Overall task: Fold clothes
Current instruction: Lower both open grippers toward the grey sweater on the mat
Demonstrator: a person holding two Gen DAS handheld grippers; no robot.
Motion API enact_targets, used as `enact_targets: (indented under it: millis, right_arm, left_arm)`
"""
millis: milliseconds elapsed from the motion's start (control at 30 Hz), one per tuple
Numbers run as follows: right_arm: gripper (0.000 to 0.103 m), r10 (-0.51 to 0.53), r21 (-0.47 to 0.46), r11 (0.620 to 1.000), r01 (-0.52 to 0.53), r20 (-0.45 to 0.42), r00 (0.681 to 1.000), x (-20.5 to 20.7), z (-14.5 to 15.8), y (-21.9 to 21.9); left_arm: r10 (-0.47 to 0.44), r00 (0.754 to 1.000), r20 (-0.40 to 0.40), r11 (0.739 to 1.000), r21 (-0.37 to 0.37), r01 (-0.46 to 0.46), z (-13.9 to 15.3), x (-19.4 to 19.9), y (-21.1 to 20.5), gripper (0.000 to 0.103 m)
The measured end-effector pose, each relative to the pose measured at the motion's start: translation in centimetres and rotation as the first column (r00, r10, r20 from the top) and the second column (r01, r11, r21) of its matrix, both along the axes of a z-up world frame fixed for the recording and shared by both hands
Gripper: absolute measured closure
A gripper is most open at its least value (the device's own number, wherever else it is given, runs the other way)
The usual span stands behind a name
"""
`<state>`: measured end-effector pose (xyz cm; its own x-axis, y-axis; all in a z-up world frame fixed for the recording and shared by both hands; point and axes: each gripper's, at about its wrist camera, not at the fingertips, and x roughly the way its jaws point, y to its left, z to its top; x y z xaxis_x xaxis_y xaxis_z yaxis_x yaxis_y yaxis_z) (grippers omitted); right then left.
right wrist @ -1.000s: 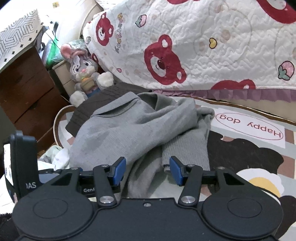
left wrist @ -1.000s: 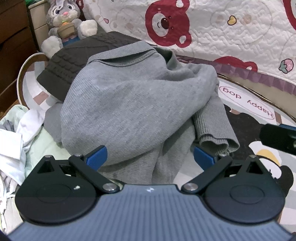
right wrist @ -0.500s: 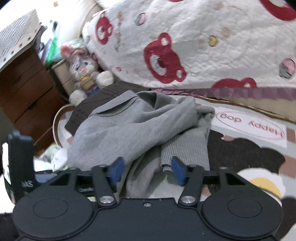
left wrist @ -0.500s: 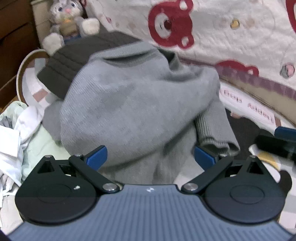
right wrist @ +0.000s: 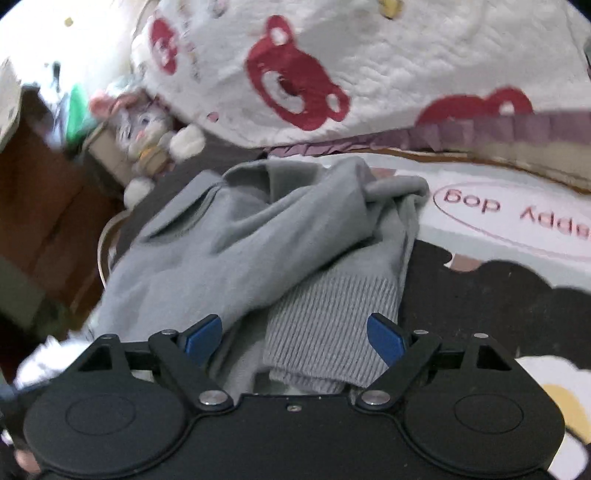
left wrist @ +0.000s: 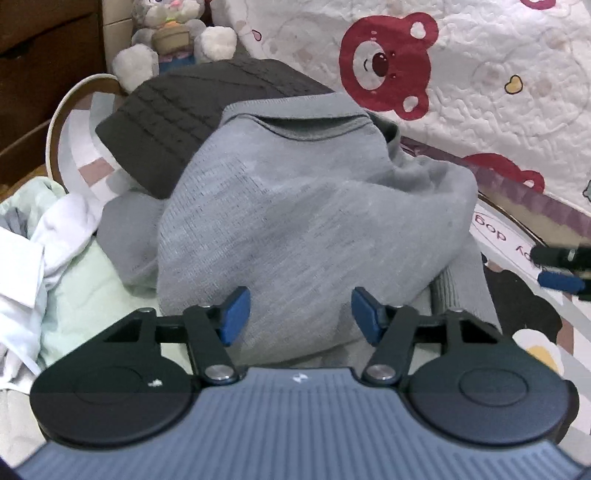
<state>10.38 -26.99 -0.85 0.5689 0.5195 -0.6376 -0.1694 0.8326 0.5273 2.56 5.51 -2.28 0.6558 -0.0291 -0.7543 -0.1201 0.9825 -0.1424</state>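
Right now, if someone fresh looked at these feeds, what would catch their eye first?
The crumpled grey sweater heaped mid-frame on the printed mat, its ribbed cuff between the right gripper's opening jaws. Behind it hangs a white quilt with red bears. A plush rabbit sits at upper left, beyond a dark cable-knit sweater.

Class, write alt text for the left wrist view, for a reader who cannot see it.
A crumpled grey sweater fills the view, its near edge between the closing blue pads of the left claw. Behind it lies a dark cable-knit sweater, then a plush rabbit and a bear-print quilt.
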Motion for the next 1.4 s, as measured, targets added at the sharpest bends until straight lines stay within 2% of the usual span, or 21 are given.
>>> enact_targets:
  millis: [67,200,333,367,433,533,600,633,667,767,833,900,967,1000,1067,1133,1233,1300,1400]
  right_arm:
    - [0.014,0.014,0.031,0.999,-0.014,-0.005,1.0,0.9,0.8,-0.4]
    - [0.013,0.073,-0.017,0.997,-0.072,0.024,0.997,3.2,3.2,-0.4]
    - [0.012,0.081,-0.065,0.995,-0.077,0.052,0.995,4.8,4.0,-0.6]
    - [0.012,0.071,-0.053,0.996,-0.069,0.049,0.996,5.0,3.6,-0.7]
    - [0.012,0.032,-0.022,0.999,-0.031,0.046,0.998,5.2,2.9,-1.2]
    - [0.012,-0.044,0.116,0.992,0.05,-0.058,0.997,6.9,2.7,-3.6]
    - [0.012,-0.105,0.21,0.97,0.126,-0.105,0.989,8.4,3.6,-6.0]
    - [0.012,-0.139,0.207,0.966,0.157,-0.1,0.985,9.1,4.5,-6.8]
    - [0.012,-0.174,0.19,0.964,0.187,-0.085,0.981,9.8,5.4,-7.5]
    - [0.012,-0.24,0.043,0.969,0.242,-0.05,0.969,12.5,7.9,-8.6]
    - [0.012,-0.284,-0.049,0.959,0.281,-0.099,0.954,14.2,9.3,-9.1]
    - [0.012,-0.312,-0.054,0.95,0.308,-0.203,0.928,15.3,10.8,-9.7]
    - [0.012,-0.31,-0.016,0.947,0.32,-0.29,0.905,15.9,12.1,-10.0]
    - [0.012,-0.305,-0.003,0.947,0.321,-0.322,0.896,16.1,13.1,-9.9]
    - [0.012,-0.314,-0.043,0.947,0.318,-0.333,0.889,16.0,15.8,-8.4]
    - [0.012,-0.311,-0.098,0.95,0.296,-0.319,0.895,15.5,19.0,-6.2]
    - [0.012,-0.226,-0.111,0.973,0.202,-0.287,0.931,14.9,25.1,-2.3]
    - [0.012,-0.179,-0.231,0.964,0.13,-0.206,0.962,14.3,29.9,1.3]
    - [0.012,-0.114,-0.393,0.917,0.065,-0.102,0.988,13.2,35.7,5.8]
  left_arm:
    - [0.011,1.0,-0.016,1.0,0.004,-0.011,0.9,0.9,0.1,0.046]
    - [0.058,0.998,-0.007,0.998,-0.012,-0.058,3.8,3.8,1.4,0.044]
    - [0.182,0.982,0.043,0.98,0.075,-0.185,5.0,5.8,3.2,0.036]
    - [0.203,0.978,0.041,0.976,0.074,-0.206,4.7,5.9,3.7,0.032]
    - [0.213,0.977,-0.002,0.976,0.054,-0.213,3.2,6.1,4.8,0.03]
    - [0.199,0.974,-0.106,0.979,0.066,-0.192,0.9,6.5,6.1,0.03]
    - [0.196,0.974,-0.113,0.978,0.097,-0.186,0.4,6.2,6.5,0.03]
    - [0.195,0.975,-0.104,0.976,0.121,-0.182,0.4,6.1,6.6,0.03]
    - [0.196,0.976,-0.098,0.975,0.13,-0.182,0.4,6.0,6.8,0.029]
    - [0.212,0.972,-0.096,0.974,0.103,-0.202,0.5,5.7,7.2,0.029]
    - [0.219,0.97,-0.107,0.975,0.071,-0.212,0.7,5.2,7.2,0.028]
    - [0.214,0.97,-0.114,0.976,0.062,-0.208,0.7,4.7,6.9,0.028]
    - [0.211,0.972,-0.107,0.975,0.092,-0.201,0.9,4.3,6.5,0.028]
    - [0.21,0.973,-0.101,0.974,0.108,-0.199,1.0,4.2,6.5,0.028]
    - [0.209,0.974,-0.091,0.973,0.12,-0.198,1.0,4.1,6.6,0.028]
    - [0.211,0.974,-0.082,0.972,0.12,-0.2,0.8,3.9,6.6,0.027]
    - [0.21,0.975,-0.068,0.973,0.114,-0.201,0.4,3.8,6.5,0.027]
    - [0.203,0.977,-0.064,0.975,0.105,-0.196,-0.3,3.8,6.3,0.027]
    - [0.21,0.977,-0.048,0.975,0.087,-0.205,-1.4,3.4,6.1,0.023]
